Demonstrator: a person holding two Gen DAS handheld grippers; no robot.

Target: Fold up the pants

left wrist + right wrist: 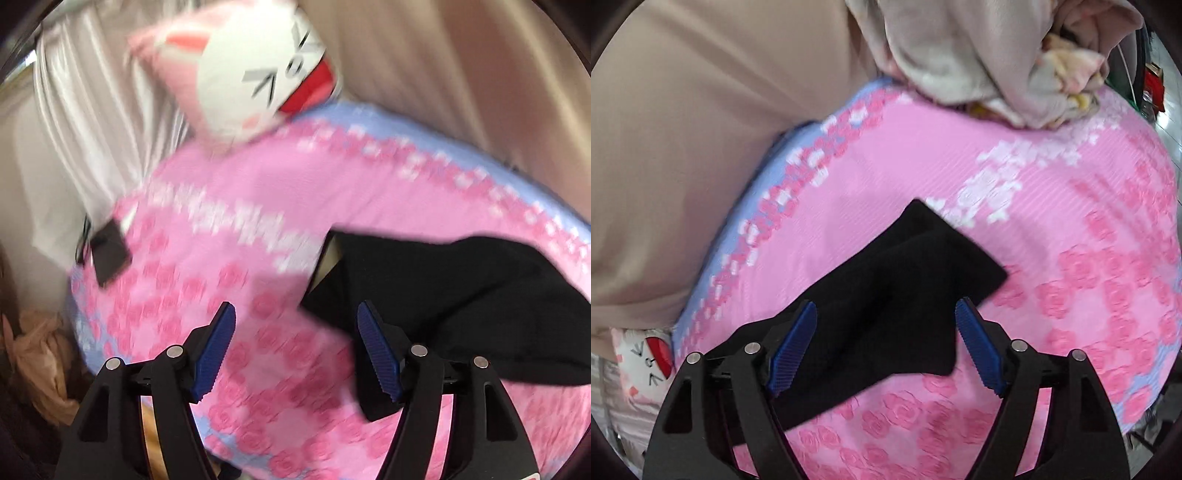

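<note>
With both the left gripper [295, 354] and right gripper [886, 347] wide and empty, the black pants [886, 280] lie on the pink bed [1034, 206], so each should take an edge evenly.

The black pants [894, 273] are matt, soft knit cloth on a pink rose-patterned woven bedspread [1052, 206]. Each matt black plastic claw [295, 354] carries ribbed blue rubbery pads [218, 354]. A white pleated curtain [85, 74] looks satiny.

- The left gripper [295, 350] hangs over the pink rose-patterned bedcover [236, 229], jaws apart, nothing between them.
- Black pants [443, 288] lie folded toward the bedcover's right edge.
- A cat-face pillow [258, 74] sits at the far edge.
- A dark flat object [109, 254] lies at the left edge.
</note>
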